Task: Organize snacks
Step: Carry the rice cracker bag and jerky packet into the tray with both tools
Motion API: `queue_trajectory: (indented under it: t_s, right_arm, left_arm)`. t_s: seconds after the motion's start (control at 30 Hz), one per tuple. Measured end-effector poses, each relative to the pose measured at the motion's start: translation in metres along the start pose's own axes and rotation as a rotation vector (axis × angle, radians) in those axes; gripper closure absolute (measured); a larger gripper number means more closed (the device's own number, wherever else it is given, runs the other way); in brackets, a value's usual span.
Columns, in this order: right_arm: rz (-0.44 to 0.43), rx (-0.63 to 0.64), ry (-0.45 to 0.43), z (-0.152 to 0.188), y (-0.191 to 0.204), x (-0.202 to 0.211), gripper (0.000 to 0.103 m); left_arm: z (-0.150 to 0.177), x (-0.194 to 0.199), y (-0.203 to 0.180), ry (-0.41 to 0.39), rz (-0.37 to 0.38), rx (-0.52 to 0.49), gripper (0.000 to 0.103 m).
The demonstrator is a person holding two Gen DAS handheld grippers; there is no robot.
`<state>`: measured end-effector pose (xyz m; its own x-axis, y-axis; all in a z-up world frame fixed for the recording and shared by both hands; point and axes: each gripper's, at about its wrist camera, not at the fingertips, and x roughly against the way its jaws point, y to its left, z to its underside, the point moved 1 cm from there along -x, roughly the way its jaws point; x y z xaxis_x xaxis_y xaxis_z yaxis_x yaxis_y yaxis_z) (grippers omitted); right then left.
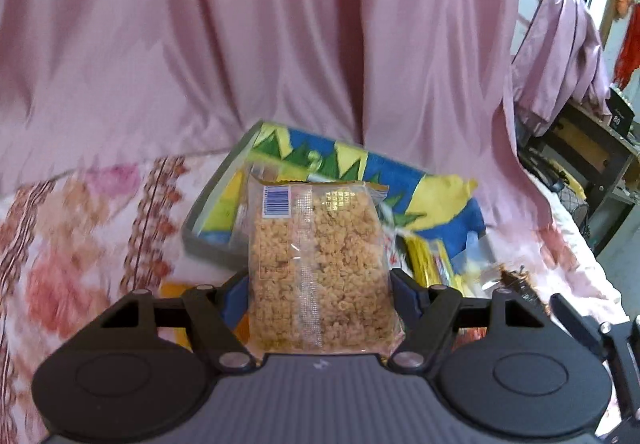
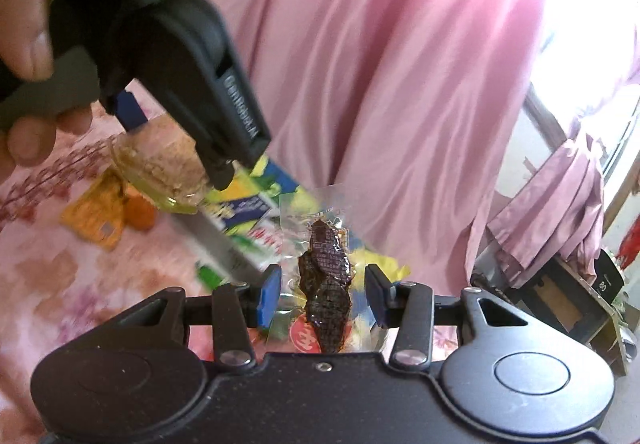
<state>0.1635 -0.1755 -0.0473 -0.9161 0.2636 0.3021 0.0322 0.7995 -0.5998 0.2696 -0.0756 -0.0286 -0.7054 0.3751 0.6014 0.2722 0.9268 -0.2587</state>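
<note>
My left gripper (image 1: pixel 319 280) is shut on a clear packet of golden crispy noodle snack (image 1: pixel 318 264), held above the near edge of a grey tray (image 1: pixel 200 220). The tray holds a blue, yellow and green snack bag (image 1: pixel 360 172) and several small packets (image 1: pixel 428 264). My right gripper (image 2: pixel 323 294) has its jaws against the sides of a clear packet with a dark brown dried snack (image 2: pixel 326 280), held over the same tray (image 2: pixel 216 244). The left gripper (image 2: pixel 192 56) with its noodle packet (image 2: pixel 168 164) shows at upper left in the right wrist view.
A floral pink cloth (image 1: pixel 80 244) covers the surface. An orange packet (image 2: pixel 98 220) lies on it left of the tray. A pink curtain (image 1: pixel 280 24) hangs close behind. A dark shelf unit (image 1: pixel 592 156) stands at the right.
</note>
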Motion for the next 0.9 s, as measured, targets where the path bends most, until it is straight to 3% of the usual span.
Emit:
queue_trajectory:
  t_s: [0.43,0.9]
  right_arm:
    - [0.035,-0.063,-0.024,-0.012,-0.024,-0.086,0.056]
    - [-0.027,-0.178,0.117,0.000,-0.023,-0.171,0.056]
  left_arm:
    - [-0.030,-0.066,0.013,-0.059,-0.040,0.016,0.027]
    - [-0.029,-0.119,0.021,-0.027,-0.019,0.021,0.027]
